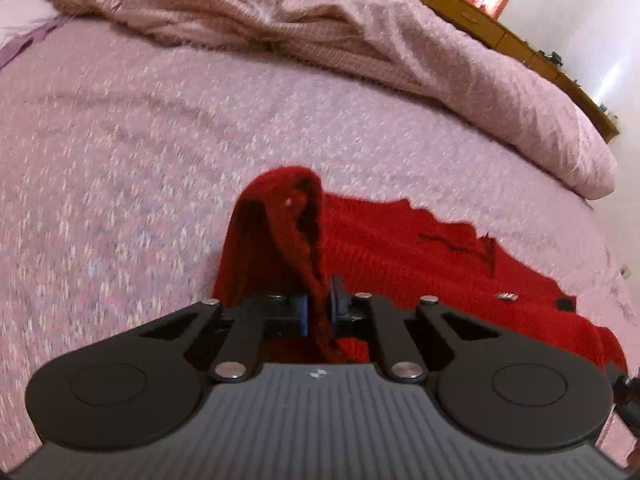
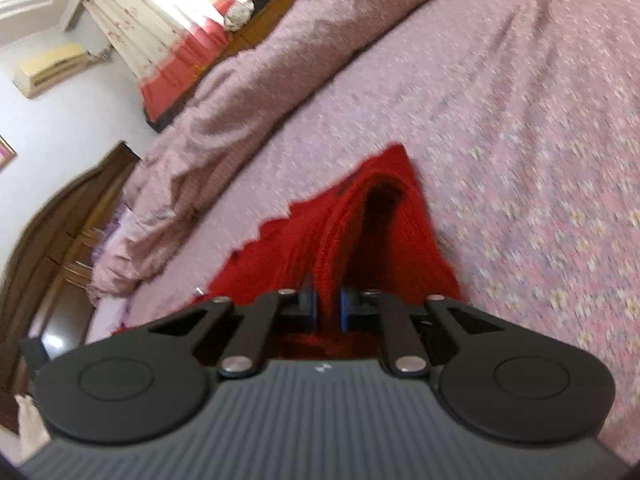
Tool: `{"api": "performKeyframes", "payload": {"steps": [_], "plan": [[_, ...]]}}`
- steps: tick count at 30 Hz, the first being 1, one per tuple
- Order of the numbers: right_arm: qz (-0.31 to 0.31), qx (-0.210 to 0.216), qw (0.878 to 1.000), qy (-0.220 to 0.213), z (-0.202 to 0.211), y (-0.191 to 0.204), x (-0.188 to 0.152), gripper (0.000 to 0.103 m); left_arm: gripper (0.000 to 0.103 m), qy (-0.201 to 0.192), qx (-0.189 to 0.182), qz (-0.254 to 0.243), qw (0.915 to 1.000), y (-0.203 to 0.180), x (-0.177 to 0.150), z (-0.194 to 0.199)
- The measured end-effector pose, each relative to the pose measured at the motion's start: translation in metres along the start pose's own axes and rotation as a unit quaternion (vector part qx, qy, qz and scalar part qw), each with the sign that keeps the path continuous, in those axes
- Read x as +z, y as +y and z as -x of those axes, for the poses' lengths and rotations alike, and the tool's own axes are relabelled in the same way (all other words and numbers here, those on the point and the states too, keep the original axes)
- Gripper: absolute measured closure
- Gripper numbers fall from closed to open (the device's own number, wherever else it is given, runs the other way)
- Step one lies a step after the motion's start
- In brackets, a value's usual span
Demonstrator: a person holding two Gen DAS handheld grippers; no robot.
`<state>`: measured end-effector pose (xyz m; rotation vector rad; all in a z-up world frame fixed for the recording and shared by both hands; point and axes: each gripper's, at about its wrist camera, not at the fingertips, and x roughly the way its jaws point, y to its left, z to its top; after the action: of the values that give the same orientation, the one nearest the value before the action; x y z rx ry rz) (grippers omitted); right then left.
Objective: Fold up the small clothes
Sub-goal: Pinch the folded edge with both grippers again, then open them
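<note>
Soft, even daylight fills both views, coming from the curtained window (image 2: 160,20), which is blown out to near white in the right wrist view. Away from that window the pink bedspread (image 1: 160,140) is lit flatly, with only faint shadows in the folds of the bunched quilt (image 1: 360,40). Deep shadow sits inside the raised fold of the red knit garment (image 2: 384,208) — almost black there. Motion blur smears the bedspread's flecked pattern in both views, most strongly far from the window. Fisheye distortion bows the bed edge and wooden furniture (image 2: 72,220), and the frame corners darken
</note>
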<state>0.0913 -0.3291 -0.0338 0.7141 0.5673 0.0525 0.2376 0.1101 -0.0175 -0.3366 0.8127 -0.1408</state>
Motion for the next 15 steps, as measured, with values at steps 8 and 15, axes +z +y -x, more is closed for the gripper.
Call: {"api": "performKeyframes", "payload": {"steps": [8,15], "plan": [[-0.035,0.025,0.997,-0.06,-0.015,0.007,0.052,0.09,0.093,-0.037,-0.001,-0.023,0.999,-0.022,0.042,-0.011],[-0.044,-0.031,0.996,-0.074,-0.061,0.006,0.073,0.088,0.091,-0.04,0.021,-0.058,0.9973,-0.044,0.067,-0.042]]}}
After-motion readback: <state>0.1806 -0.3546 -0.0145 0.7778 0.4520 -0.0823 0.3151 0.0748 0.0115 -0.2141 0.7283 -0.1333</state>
